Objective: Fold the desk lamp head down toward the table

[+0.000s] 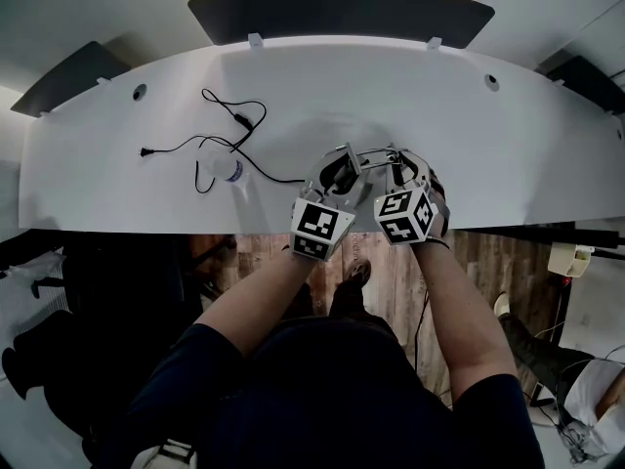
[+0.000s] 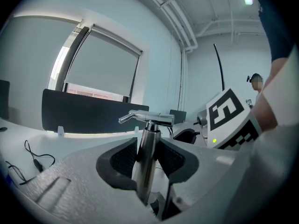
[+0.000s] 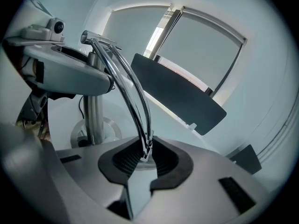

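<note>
The left gripper (image 2: 147, 158) is clenching the brushed chrome upright pole (image 2: 148, 141) of the desk lamp. Its two dark ribbed pads are pressing the pole from either side, below the short chrome crossbar (image 2: 149, 118) that is capping the top.

The right gripper (image 3: 145, 157) is grasping the curved chrome lamp head (image 3: 145, 139). The head is made of thin twin rods that are arching down from the crossbar, and their tip is sitting pinched between this gripper's dark pads. In the right gripper view the pole is standing upright at the left on a round chrome base (image 3: 110, 126), which is resting flat on the table. The left gripper is wrapping the pole partway up.

Seen from the head view, the lamp is sitting at the near edge of the white curved table (image 1: 459, 115), about the middle of its width. It is almost wholly covered by the two grippers. They are crowding close together there, the left one (image 1: 342, 164) just beside the right one (image 1: 395, 161), with their marker cubes nearly touching.

A thin black cable (image 1: 242, 120) is looping across the tabletop to the left of the grippers. A long dark panel (image 1: 342, 13) is running along the table's far edge. The person's bare forearms are reaching in from the near side.
</note>
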`<state>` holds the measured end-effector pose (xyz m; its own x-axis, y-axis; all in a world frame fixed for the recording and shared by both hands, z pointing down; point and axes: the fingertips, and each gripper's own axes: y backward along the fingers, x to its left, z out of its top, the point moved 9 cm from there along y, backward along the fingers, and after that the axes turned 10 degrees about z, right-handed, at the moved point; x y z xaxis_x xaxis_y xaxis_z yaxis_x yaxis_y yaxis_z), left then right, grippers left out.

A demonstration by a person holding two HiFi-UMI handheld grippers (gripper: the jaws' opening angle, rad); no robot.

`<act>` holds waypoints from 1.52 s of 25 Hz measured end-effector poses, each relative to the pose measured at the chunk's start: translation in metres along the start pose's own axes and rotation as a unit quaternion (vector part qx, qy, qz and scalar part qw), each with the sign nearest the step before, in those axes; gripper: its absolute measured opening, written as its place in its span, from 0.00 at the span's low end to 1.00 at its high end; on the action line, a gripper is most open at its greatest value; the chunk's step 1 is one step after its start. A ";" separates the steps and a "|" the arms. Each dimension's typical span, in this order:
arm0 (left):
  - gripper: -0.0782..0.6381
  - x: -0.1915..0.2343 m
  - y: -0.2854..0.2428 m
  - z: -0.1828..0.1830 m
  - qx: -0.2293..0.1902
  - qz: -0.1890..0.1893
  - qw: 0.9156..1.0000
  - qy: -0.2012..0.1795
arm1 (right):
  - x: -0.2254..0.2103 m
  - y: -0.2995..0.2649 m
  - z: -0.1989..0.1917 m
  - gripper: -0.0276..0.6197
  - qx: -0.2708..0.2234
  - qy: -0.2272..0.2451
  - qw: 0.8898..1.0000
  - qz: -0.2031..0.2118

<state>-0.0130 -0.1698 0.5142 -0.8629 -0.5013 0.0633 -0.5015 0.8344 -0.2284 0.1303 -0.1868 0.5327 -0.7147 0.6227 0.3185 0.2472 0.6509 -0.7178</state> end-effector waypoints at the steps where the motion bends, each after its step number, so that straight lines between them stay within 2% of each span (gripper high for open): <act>1: 0.28 0.000 0.000 0.000 0.000 0.000 1.000 0.000 | 0.000 0.000 0.000 0.15 0.001 -0.002 1.000 0.001; 10: 0.28 0.000 0.000 0.000 -0.004 0.003 1.000 0.002 | 0.002 -0.002 0.000 0.15 -0.001 -0.007 1.000 0.002; 18: 0.28 -0.002 0.002 0.003 0.019 0.007 1.000 -0.019 | 0.004 0.000 -0.004 0.18 -0.008 0.031 0.999 -0.011; 25: 0.28 -0.002 0.018 0.006 0.023 0.005 0.999 -0.031 | 0.010 0.019 -0.008 0.19 -0.018 0.057 0.998 -0.035; 32: 0.28 -0.006 0.044 0.009 0.031 -0.006 0.999 -0.030 | 0.023 0.048 -0.011 0.19 -0.042 0.037 0.998 -0.036; 38: 0.28 -0.013 0.075 0.026 0.021 -0.031 0.998 -0.051 | 0.036 0.078 -0.002 0.16 -0.080 0.005 0.997 -0.023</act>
<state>-0.0376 -0.1068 0.4713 -0.8182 -0.5746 -0.0194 -0.5495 0.7915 -0.2677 0.1252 -0.1130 0.4897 -0.7207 0.5953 0.3553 0.3164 0.7384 -0.5955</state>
